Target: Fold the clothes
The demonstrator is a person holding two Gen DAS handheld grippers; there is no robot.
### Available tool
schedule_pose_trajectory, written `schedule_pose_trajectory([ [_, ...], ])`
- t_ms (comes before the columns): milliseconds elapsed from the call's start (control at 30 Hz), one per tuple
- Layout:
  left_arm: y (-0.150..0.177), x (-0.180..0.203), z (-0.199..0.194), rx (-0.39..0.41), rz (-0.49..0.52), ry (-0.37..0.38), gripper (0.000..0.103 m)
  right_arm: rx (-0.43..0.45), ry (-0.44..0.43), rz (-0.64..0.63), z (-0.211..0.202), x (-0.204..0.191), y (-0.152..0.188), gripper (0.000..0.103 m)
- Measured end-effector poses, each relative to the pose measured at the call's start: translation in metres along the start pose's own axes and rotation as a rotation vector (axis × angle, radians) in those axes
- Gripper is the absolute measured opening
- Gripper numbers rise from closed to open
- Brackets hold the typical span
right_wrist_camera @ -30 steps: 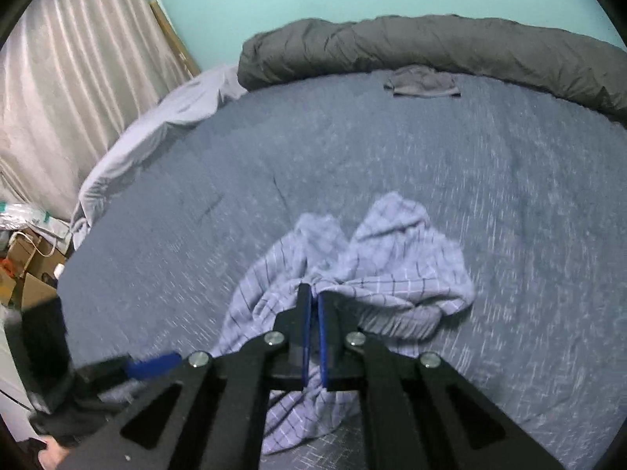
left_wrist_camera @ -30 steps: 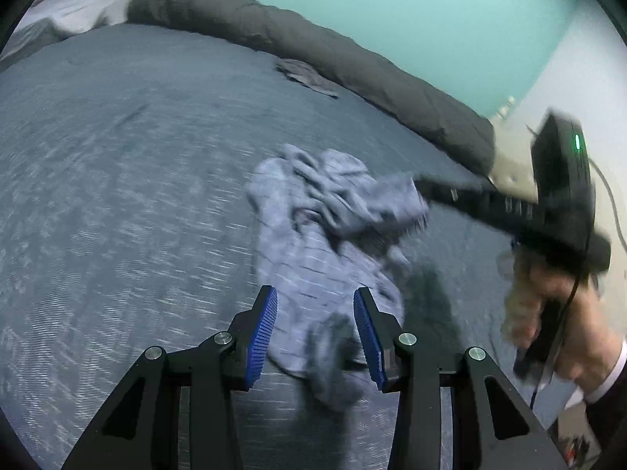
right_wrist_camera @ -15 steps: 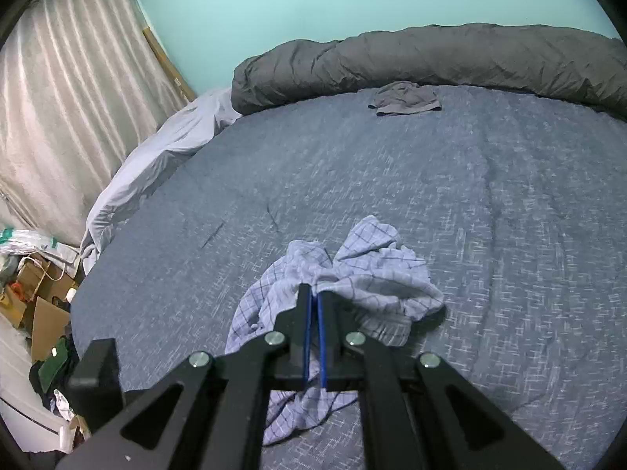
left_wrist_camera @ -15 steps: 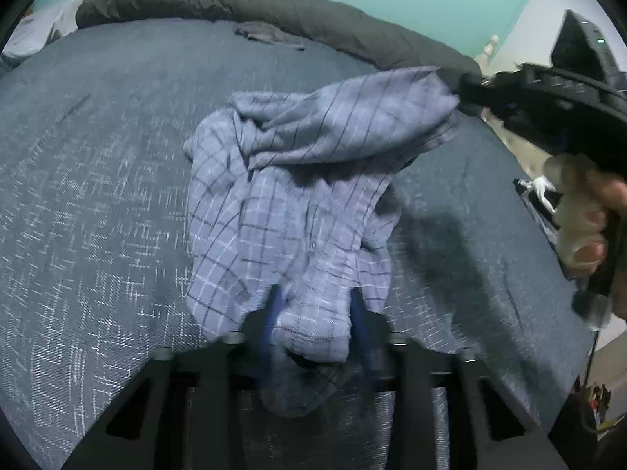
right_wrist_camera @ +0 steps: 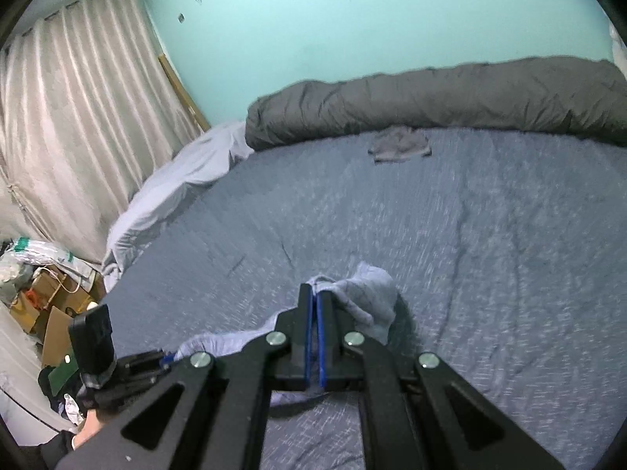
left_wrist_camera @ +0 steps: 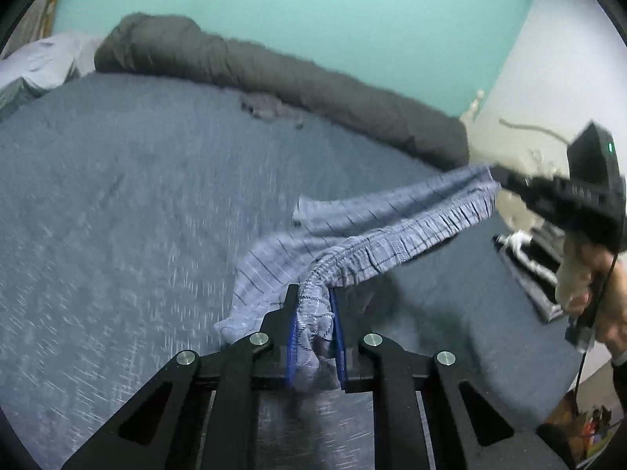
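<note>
A light blue checked pair of shorts [left_wrist_camera: 392, 227] with an elastic waistband hangs stretched above the blue-grey bedcover [left_wrist_camera: 117, 215]. My left gripper [left_wrist_camera: 312, 293] has one end of the waistband bunched between its blue pads, and its jaws are closing on it. The right gripper [left_wrist_camera: 499, 182], held by a hand at the right, is shut on the other end. In the right wrist view that gripper [right_wrist_camera: 313, 293] is shut, with the shorts [right_wrist_camera: 368, 297] drooping just beyond its tips. The left gripper [right_wrist_camera: 172, 358] shows at lower left.
A rolled dark grey duvet [left_wrist_camera: 313, 90] lies along the bed's far edge, with a small grey garment [right_wrist_camera: 399, 145] in front of it. A pale sheet [right_wrist_camera: 176, 180], a curtain [right_wrist_camera: 78, 117] and cardboard boxes [right_wrist_camera: 43, 293] are off the bed's left side.
The left jaws closed on the waistband. Both grippers rose and drew apart, lifting the crumpled shorts off the bed and pulling them taut between them.
</note>
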State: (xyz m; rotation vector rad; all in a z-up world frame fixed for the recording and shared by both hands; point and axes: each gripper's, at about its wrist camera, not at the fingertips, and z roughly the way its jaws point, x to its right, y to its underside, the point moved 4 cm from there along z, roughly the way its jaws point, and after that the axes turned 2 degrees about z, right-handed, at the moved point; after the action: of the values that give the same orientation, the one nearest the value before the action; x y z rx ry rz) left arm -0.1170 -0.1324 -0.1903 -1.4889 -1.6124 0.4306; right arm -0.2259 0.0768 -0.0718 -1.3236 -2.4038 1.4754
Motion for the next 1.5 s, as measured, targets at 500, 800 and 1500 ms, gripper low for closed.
schedule_pose_trajectory([
  [500,-0.078,0.098,-0.07,0.015,0.198,0.095,0.015,0.103,0.005,-0.026,-0.145,-0.027,-0.019,0.001],
  [800,-0.035,0.096,0.007,-0.112,0.171,0.118,0.015,-0.033,0.083,0.073,-0.085,0.037,0.045,0.001],
  [1500,0.002,0.0,0.155,-0.14,-0.055,0.082,0.015,-0.046,0.061,0.392,0.059,0.165,0.108,0.049],
])
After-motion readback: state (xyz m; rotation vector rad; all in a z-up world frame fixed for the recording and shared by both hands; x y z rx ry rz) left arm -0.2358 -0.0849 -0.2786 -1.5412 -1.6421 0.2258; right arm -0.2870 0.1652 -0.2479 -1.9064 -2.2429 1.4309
